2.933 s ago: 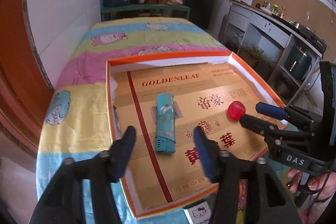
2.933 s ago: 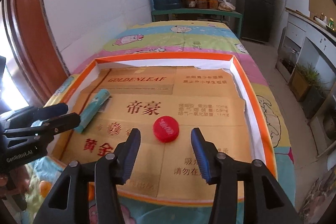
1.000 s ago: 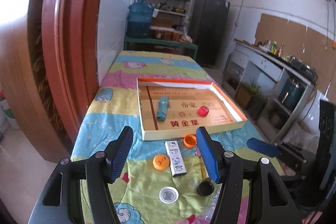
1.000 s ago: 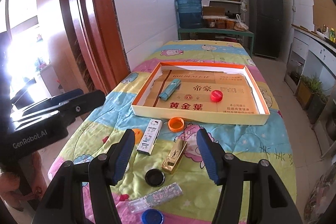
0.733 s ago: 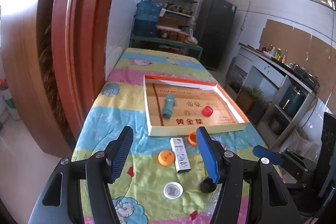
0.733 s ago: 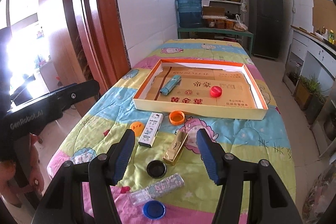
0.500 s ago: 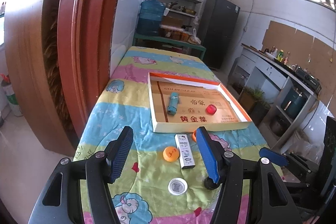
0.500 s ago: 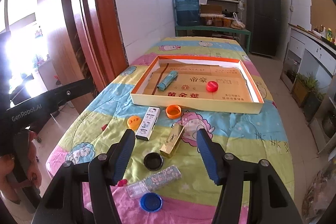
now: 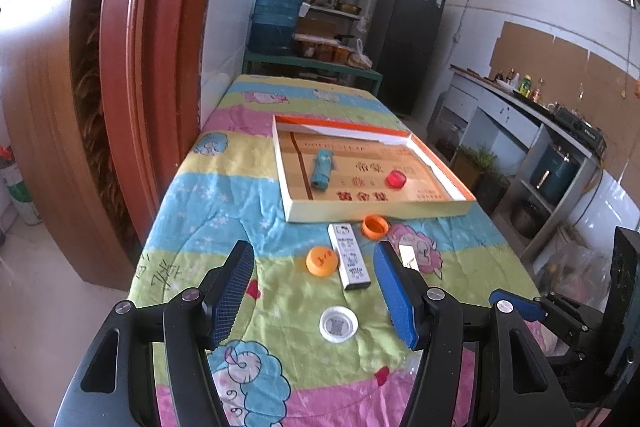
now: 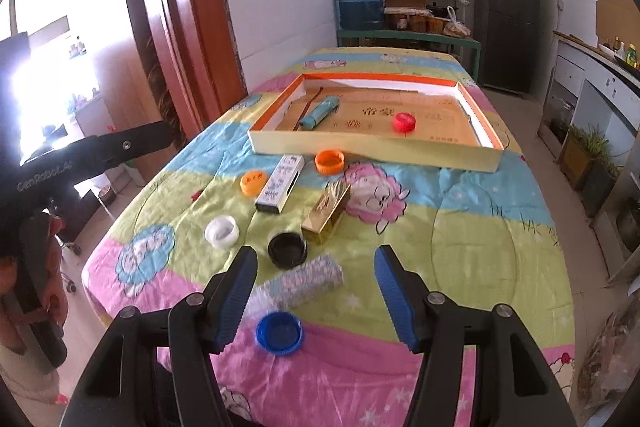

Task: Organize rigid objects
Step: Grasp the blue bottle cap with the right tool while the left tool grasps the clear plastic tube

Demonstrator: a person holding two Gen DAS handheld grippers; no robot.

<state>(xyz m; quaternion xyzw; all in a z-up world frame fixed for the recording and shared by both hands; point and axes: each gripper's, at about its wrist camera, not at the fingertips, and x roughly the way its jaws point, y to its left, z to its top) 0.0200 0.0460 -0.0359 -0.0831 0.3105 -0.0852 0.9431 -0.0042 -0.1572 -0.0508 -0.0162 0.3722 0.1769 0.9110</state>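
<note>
An orange-rimmed shallow box (image 9: 436, 163) (image 10: 376, 151) sits mid-table and holds a teal packet (image 9: 321, 170) (image 10: 320, 112) and a red cap (image 9: 396, 179) (image 10: 404, 121). In front of it lie a white Hello Kitty box (image 9: 350, 255) (image 10: 280, 183), an orange ring cap (image 9: 375, 226) (image 10: 329, 160), an orange cap (image 9: 321, 259) (image 10: 253, 182), a white cap (image 9: 338, 323) (image 10: 222, 231), a gold box (image 10: 327, 213), a black cap (image 10: 287, 249), a clear patterned case (image 10: 304, 281) and a blue cap (image 10: 279, 333). My left gripper (image 9: 316, 297) and right gripper (image 10: 316, 291) are open, empty, held above the near table end.
The table has a colourful cartoon quilt (image 10: 460, 227). A red wooden door frame (image 9: 132, 67) stands left. A blue water jug (image 9: 276, 23), shelves and a black fridge (image 10: 508, 15) stand behind. A counter (image 9: 520, 107) runs along the right.
Both grippers have pulled back and up from the box toward the near end of the table. More of the loose items in front of the box have come into view.
</note>
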